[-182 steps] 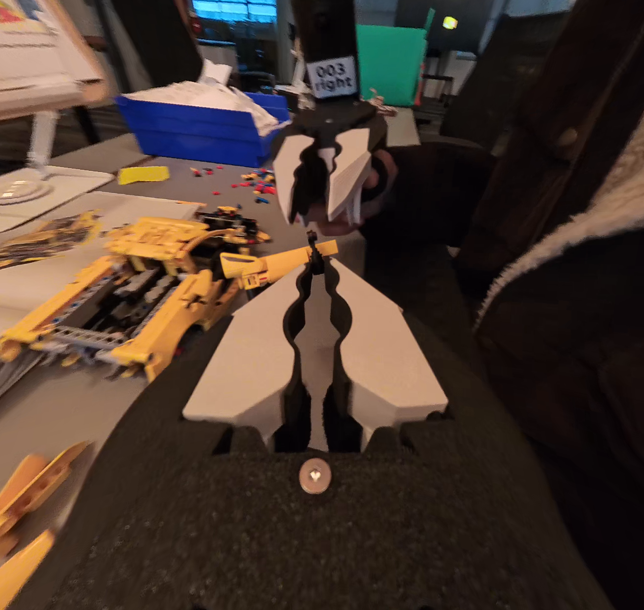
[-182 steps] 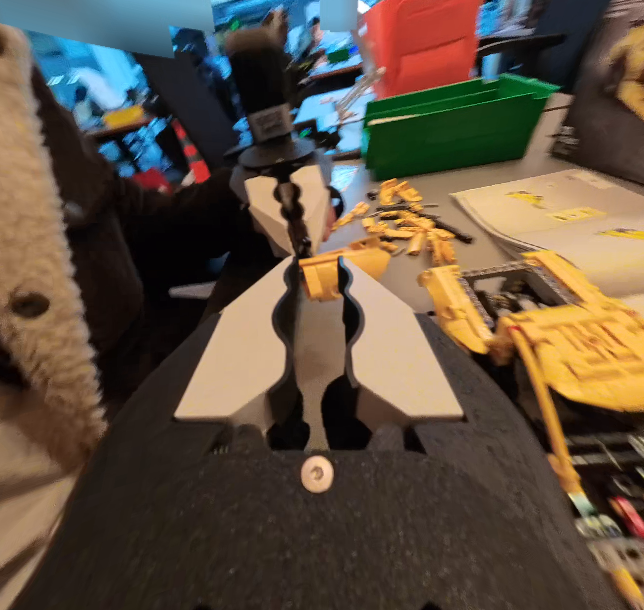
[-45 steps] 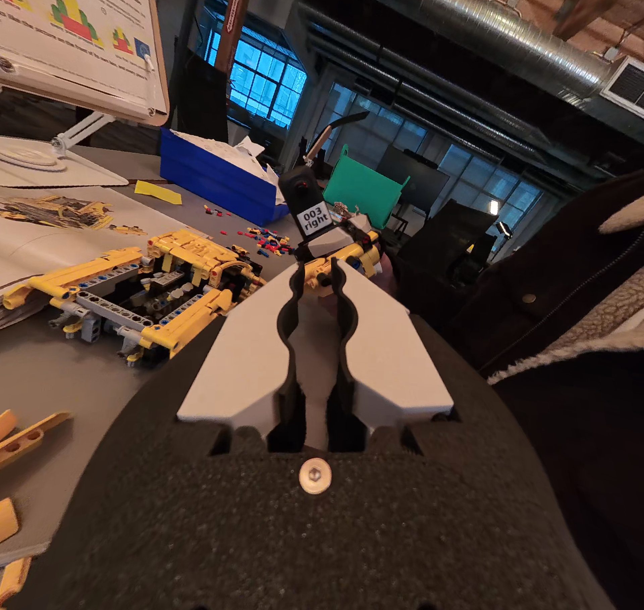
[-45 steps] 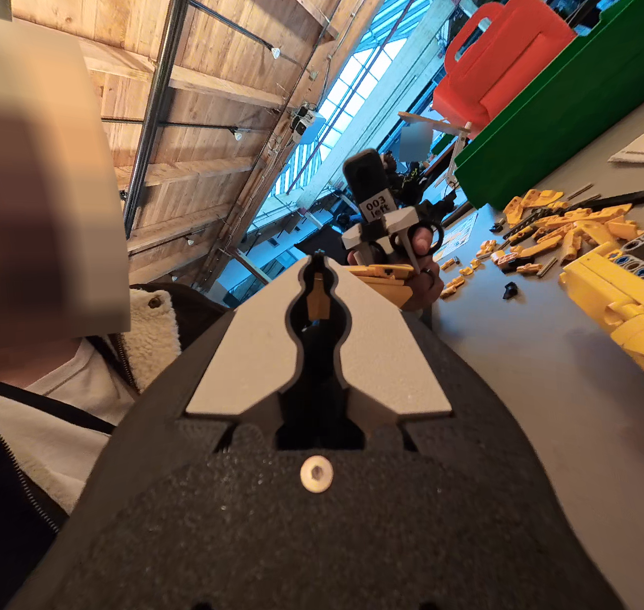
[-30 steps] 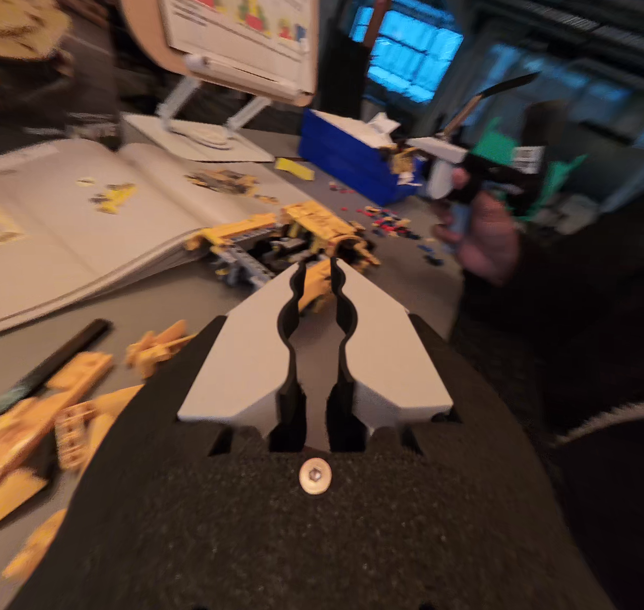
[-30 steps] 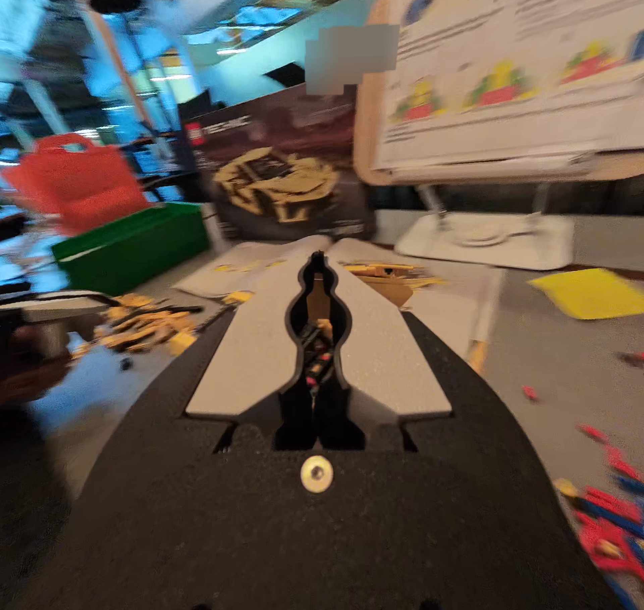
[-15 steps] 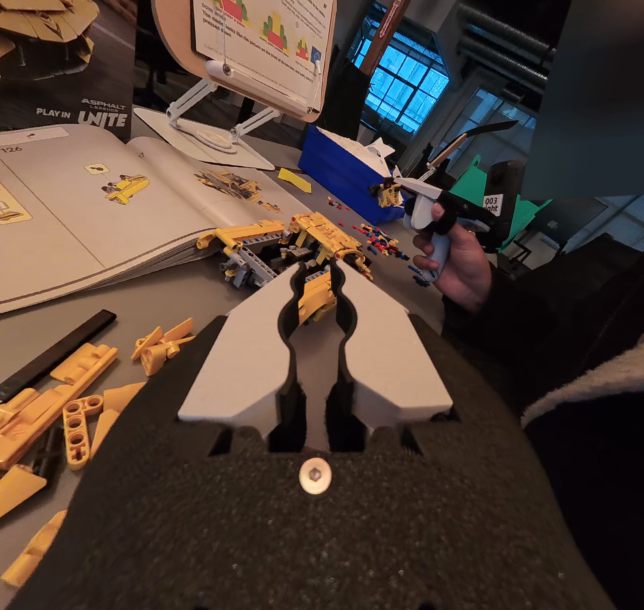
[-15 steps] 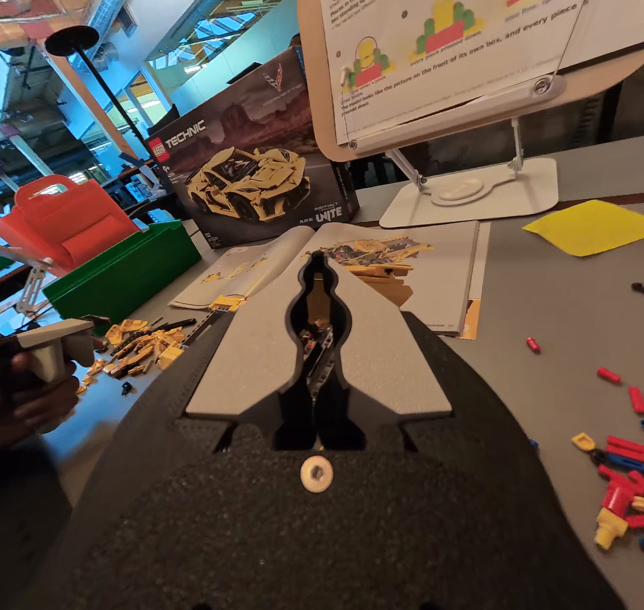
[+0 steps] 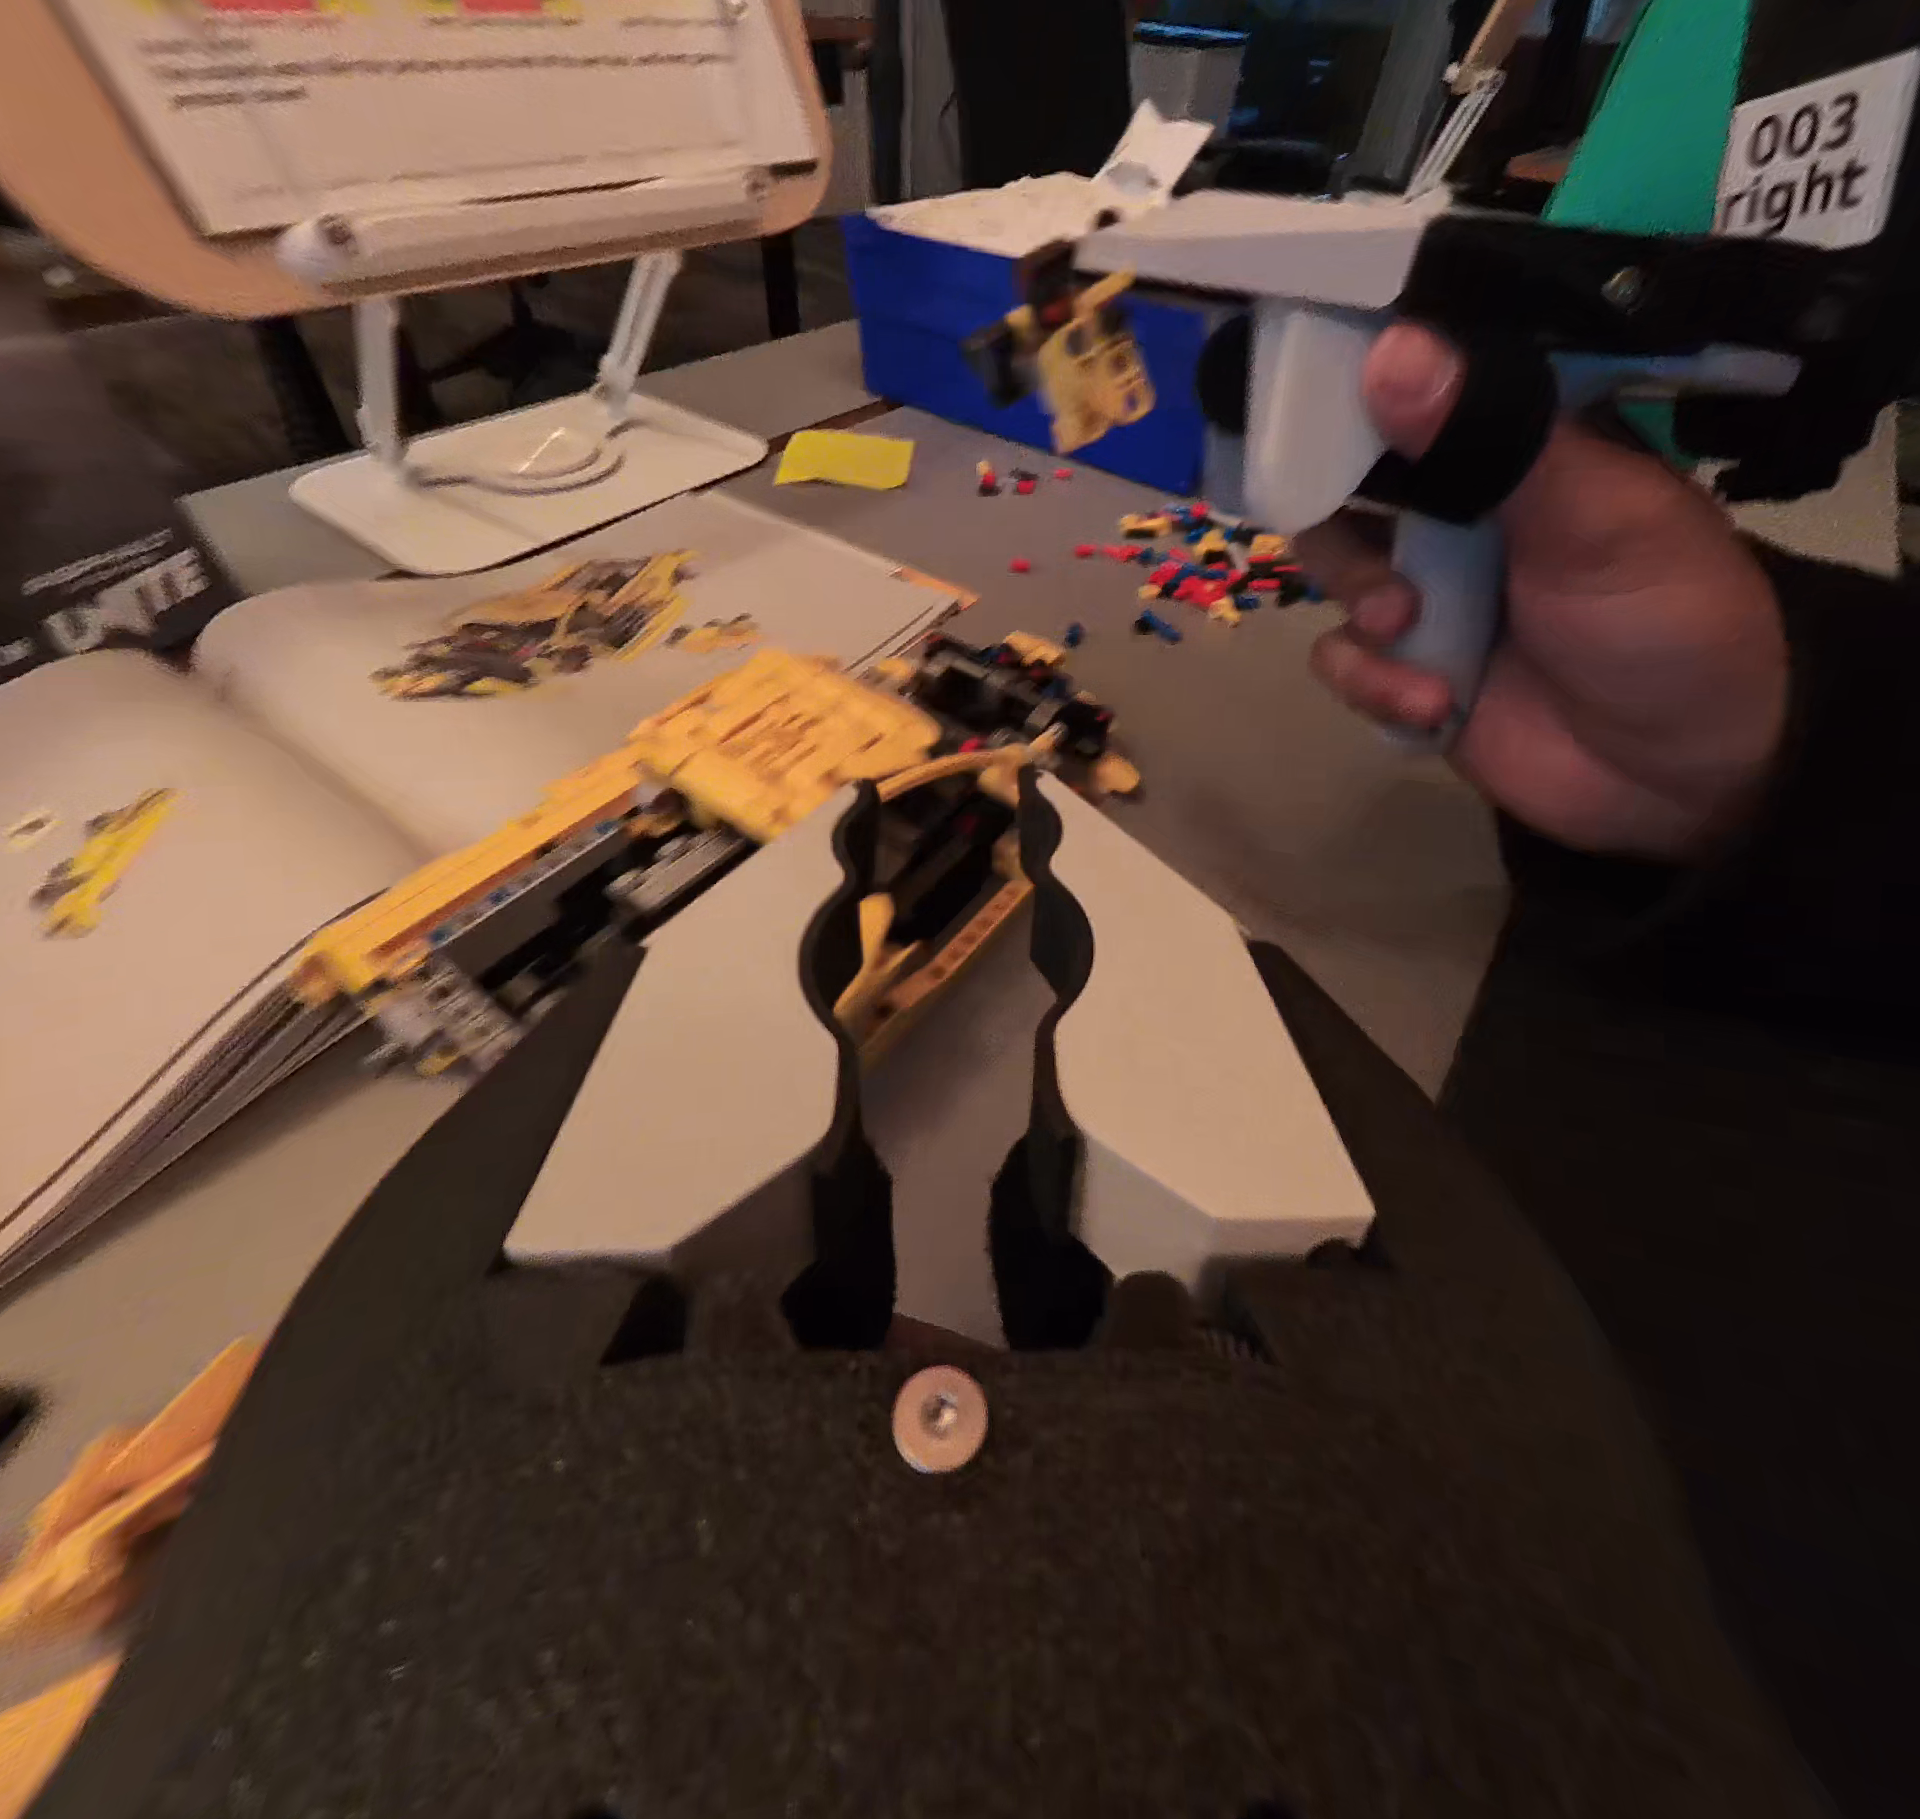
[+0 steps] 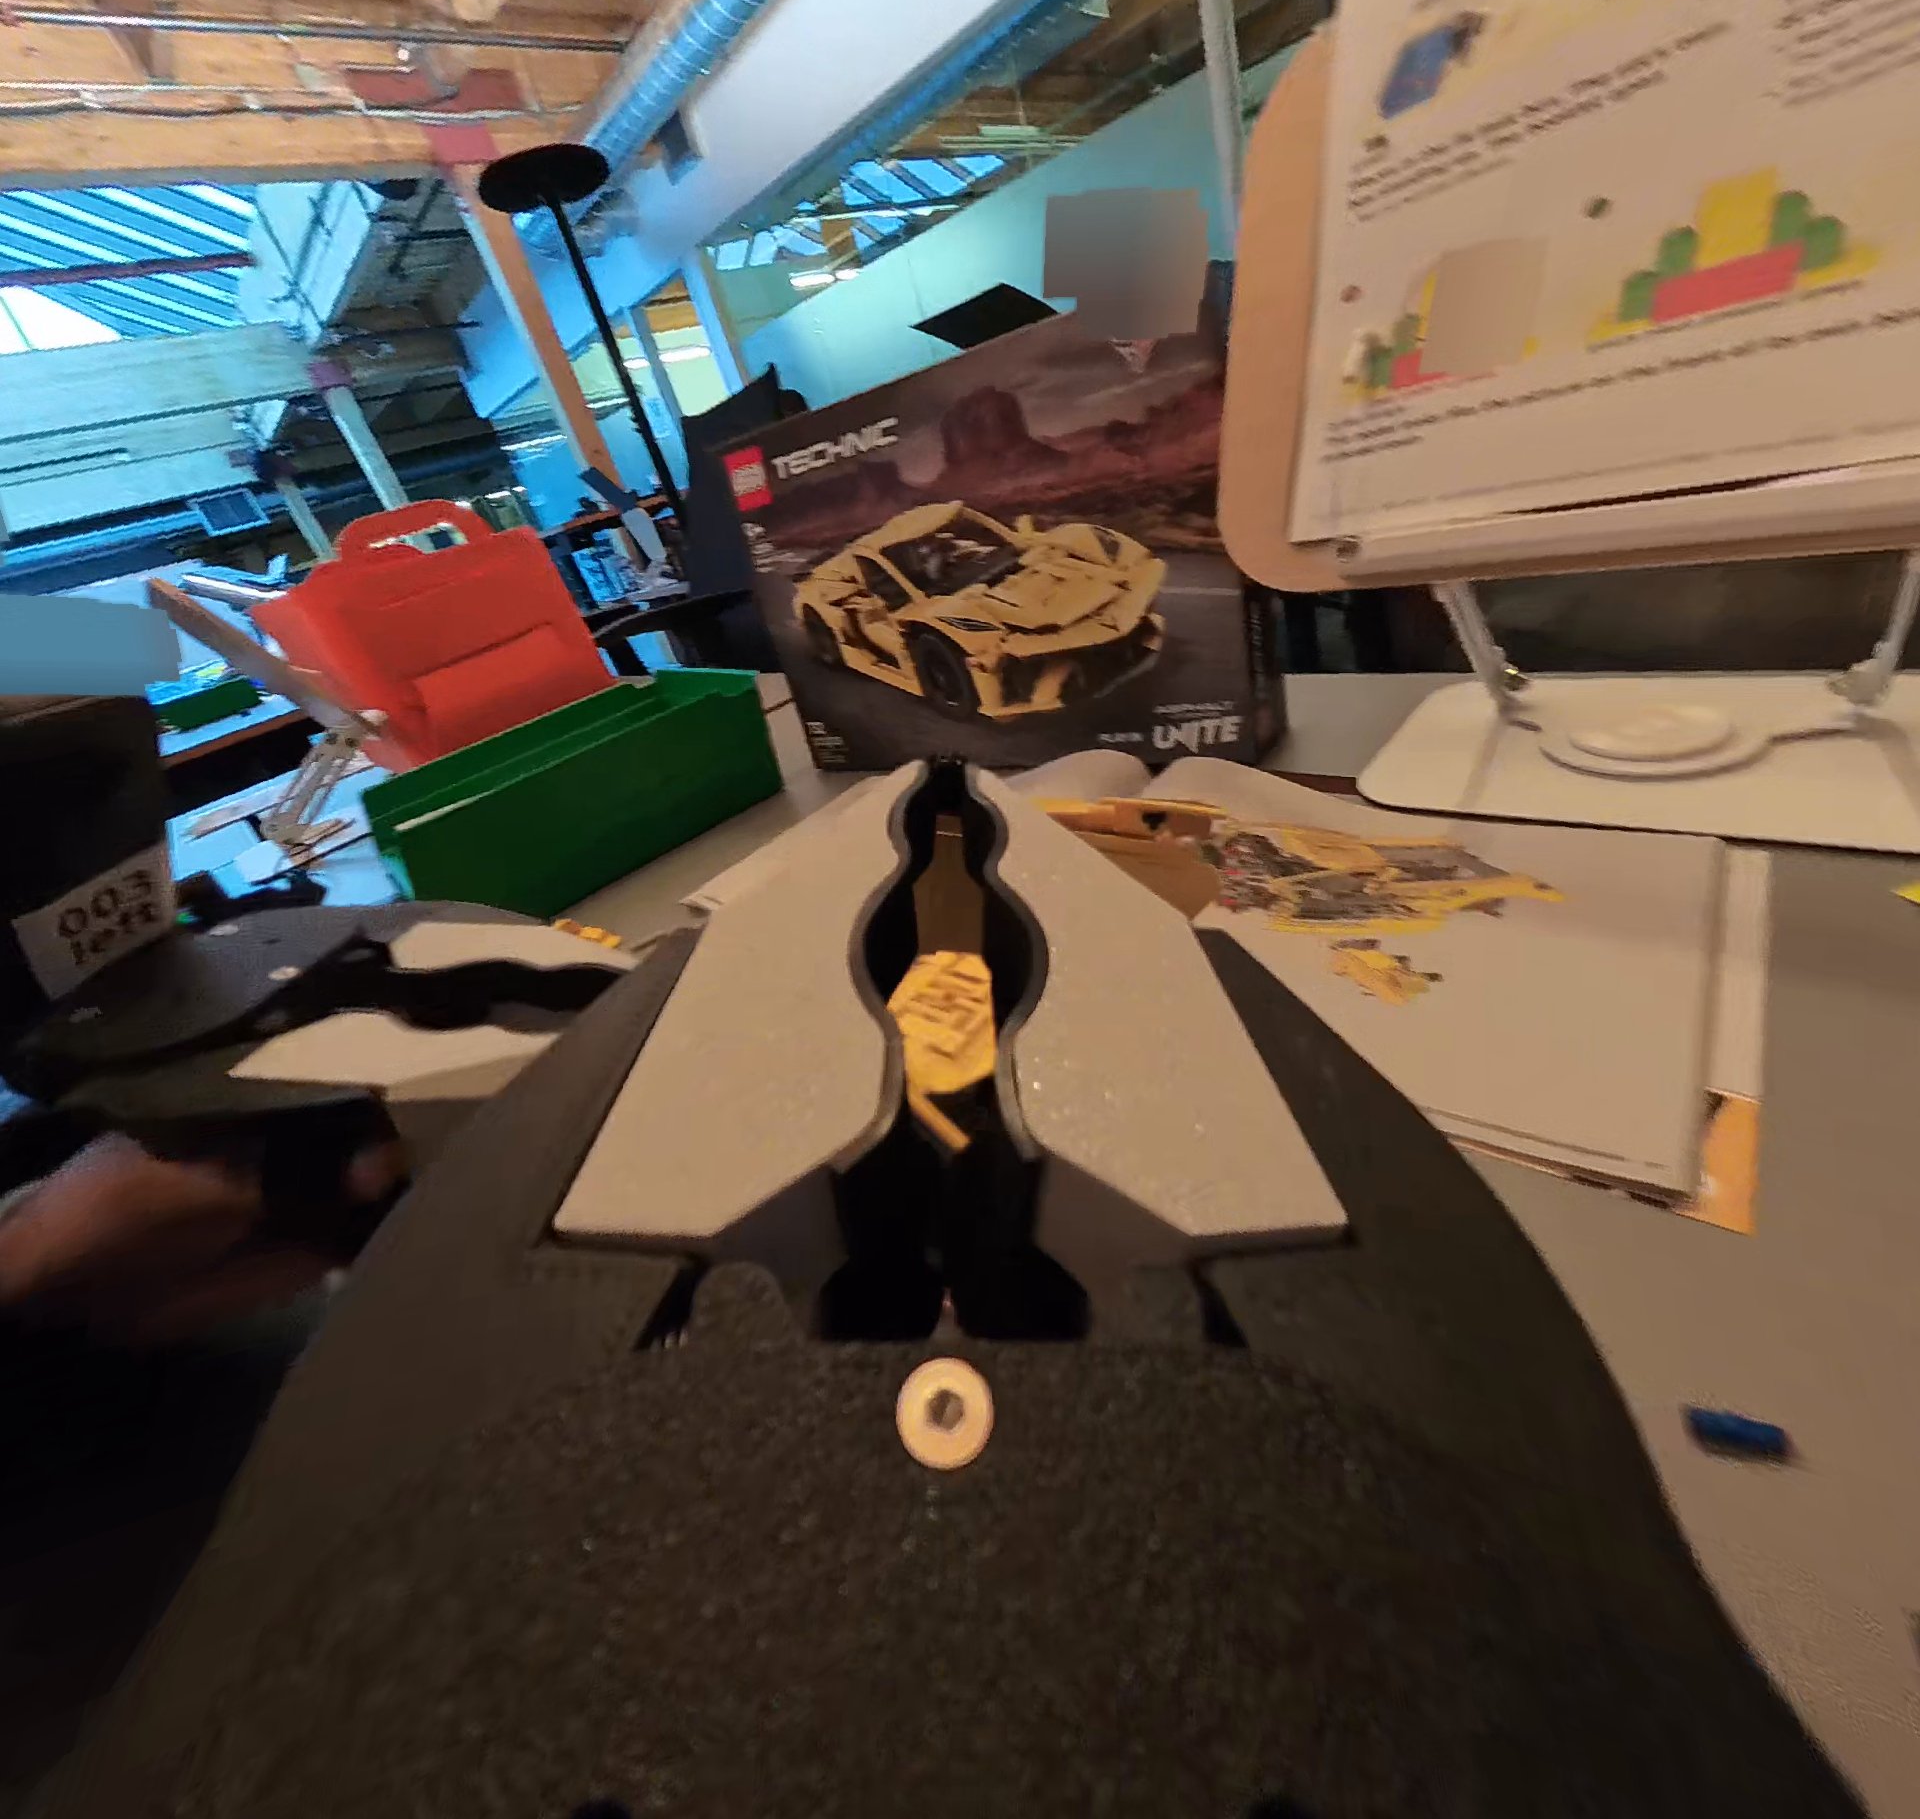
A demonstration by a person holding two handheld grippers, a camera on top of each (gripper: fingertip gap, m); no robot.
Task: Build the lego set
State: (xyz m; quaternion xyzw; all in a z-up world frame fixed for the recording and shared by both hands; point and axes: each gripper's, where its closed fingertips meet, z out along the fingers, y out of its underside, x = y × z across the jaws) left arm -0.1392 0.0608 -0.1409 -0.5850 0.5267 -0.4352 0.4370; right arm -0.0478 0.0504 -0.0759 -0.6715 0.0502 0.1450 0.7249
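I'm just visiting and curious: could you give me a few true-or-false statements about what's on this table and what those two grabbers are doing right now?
1. The right gripper holds a small yellow and black piece above the table. True.
2. The left gripper grips a red brick. False: its fingers stand apart, holding nothing.
3. The instruction booklet lies closed. False: it lies open.
4. A blue bin stands behind the loose small pieces. True.
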